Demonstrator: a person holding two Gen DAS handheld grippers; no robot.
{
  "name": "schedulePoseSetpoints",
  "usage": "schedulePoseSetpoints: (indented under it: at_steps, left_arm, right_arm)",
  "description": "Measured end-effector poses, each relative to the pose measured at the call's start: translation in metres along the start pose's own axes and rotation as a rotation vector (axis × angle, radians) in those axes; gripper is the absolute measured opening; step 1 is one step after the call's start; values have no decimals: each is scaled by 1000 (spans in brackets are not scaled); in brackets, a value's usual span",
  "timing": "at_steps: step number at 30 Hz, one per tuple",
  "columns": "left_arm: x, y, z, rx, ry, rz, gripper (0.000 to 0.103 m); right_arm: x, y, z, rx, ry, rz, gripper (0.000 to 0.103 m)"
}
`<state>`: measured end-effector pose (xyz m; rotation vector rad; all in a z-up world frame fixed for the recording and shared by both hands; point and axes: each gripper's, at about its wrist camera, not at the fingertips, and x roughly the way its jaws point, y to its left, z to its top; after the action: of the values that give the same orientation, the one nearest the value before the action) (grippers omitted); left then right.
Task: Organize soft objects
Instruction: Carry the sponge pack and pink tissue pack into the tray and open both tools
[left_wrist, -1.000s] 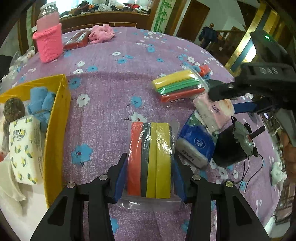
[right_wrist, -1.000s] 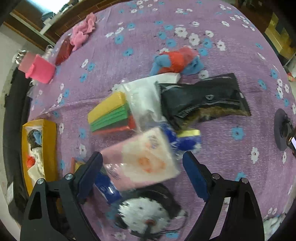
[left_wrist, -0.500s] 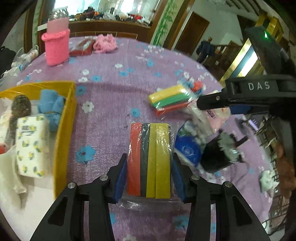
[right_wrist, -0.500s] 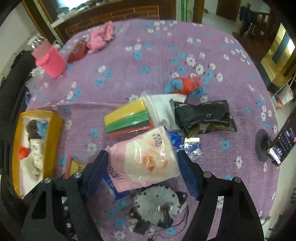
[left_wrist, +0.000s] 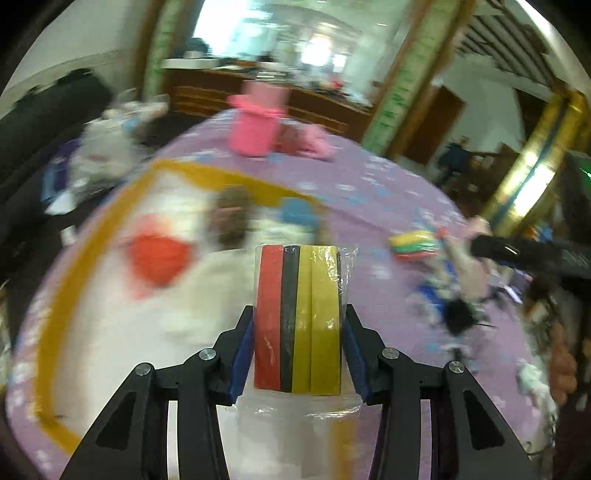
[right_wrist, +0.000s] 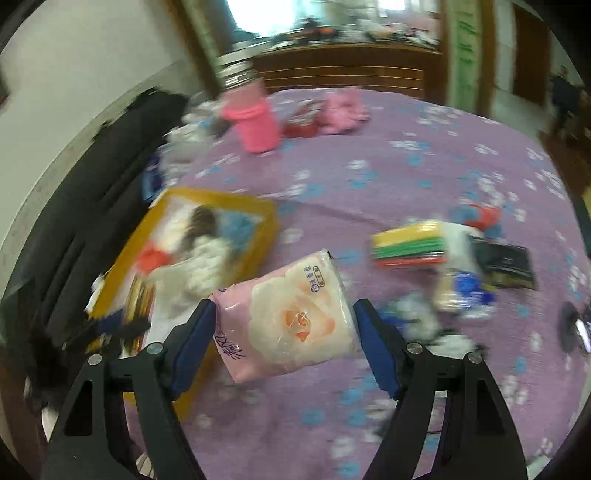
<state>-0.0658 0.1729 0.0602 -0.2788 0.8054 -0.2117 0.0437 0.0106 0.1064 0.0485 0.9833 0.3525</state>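
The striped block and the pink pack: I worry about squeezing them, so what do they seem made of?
Striped block: probably foam or sponge sheets, matte, in glossy clear film that wrinkles at the ends. Pink pack: likely soft tissues in shiny printed plastic, bulging between the pads.

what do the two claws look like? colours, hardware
Both match: the left claw and right claw have matte black angular fingers with triangular cut-outs, blue pads on the inner faces, and silver round screw heads at the joints. No cables or sleeves are visible.

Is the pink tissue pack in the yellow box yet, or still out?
Out. The right gripper holds the tissue pack clamped above the purple cloth, beside the yellow box.
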Motion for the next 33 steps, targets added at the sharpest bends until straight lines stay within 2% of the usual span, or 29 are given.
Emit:
schedulePoseSetpoints:
  at_steps: [6,12,15,20,22,24,29,33]
  left_arm:
    - [-21,76,-10,-97,10,164,44]
    - [-8,102,-4,-114,86,229,44]
    - [2,106,6,-84,117,268,44]
    - [29,104,31,-79,129,258,48]
    - [36,104,35,-87,115,255,60]
    - [37,107,35,-114,94,216,67]
    - [7,112,27,-172,-1,142,75]
    - [-17,116,17,-209,-60,110,78]
  right_arm:
    - [40,58,-11,-107,52,87,76]
    - [79,105,-24,-213,123,94,76]
    - [96,122,-32,-261,157,75,76]
    - [119,135,-35,-296,180,49,78]
    - [125,138,-34,-307,170,29,78]
    - [133,138,-32,-307,185,27,79]
    - [137,127,-30,-242,212,93,81]
    - [126,118,-28,-202,183,149,81]
